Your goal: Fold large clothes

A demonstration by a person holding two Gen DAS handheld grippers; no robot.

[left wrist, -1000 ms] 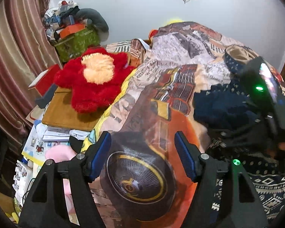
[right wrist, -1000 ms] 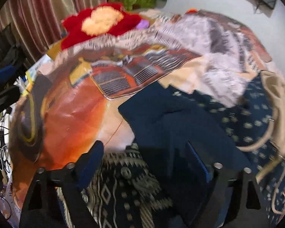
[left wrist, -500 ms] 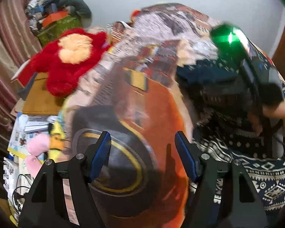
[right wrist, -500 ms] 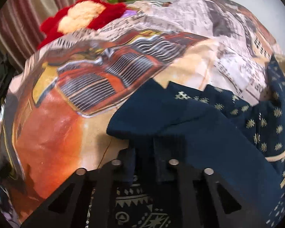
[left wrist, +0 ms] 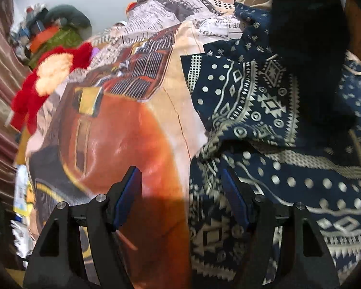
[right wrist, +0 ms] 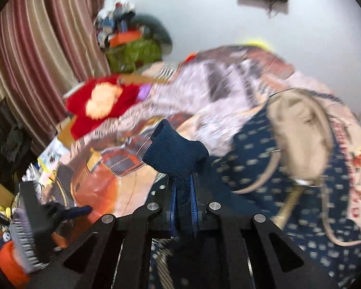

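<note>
A dark blue hooded garment with white geometric patterns [left wrist: 264, 110] lies crumpled on the right side of a bed with a car-print blanket [left wrist: 122, 125]. My left gripper [left wrist: 181, 197] is open, low over the garment's left edge, its right finger over the cloth. My right gripper [right wrist: 183, 197] is shut on a plain navy knit cuff of the garment [right wrist: 175, 151], lifted above the bed. The garment's beige-lined hood [right wrist: 303, 130] and drawcords lie to the right. The left gripper's finger shows in the right wrist view [right wrist: 74, 210] at lower left.
A red plush toy [left wrist: 48, 77] lies at the bed's left side, also in the right wrist view [right wrist: 103, 101]. A green bag with clutter [right wrist: 132, 53] stands by the striped curtain [right wrist: 36, 48]. Papers and boxes lie beside the bed at left. A dark arm shape [left wrist: 308, 55] hangs at upper right.
My right gripper closed on the navy cuff and lifted it up off the bed. My left gripper moved right and down to the garment's patterned edge, still open.
</note>
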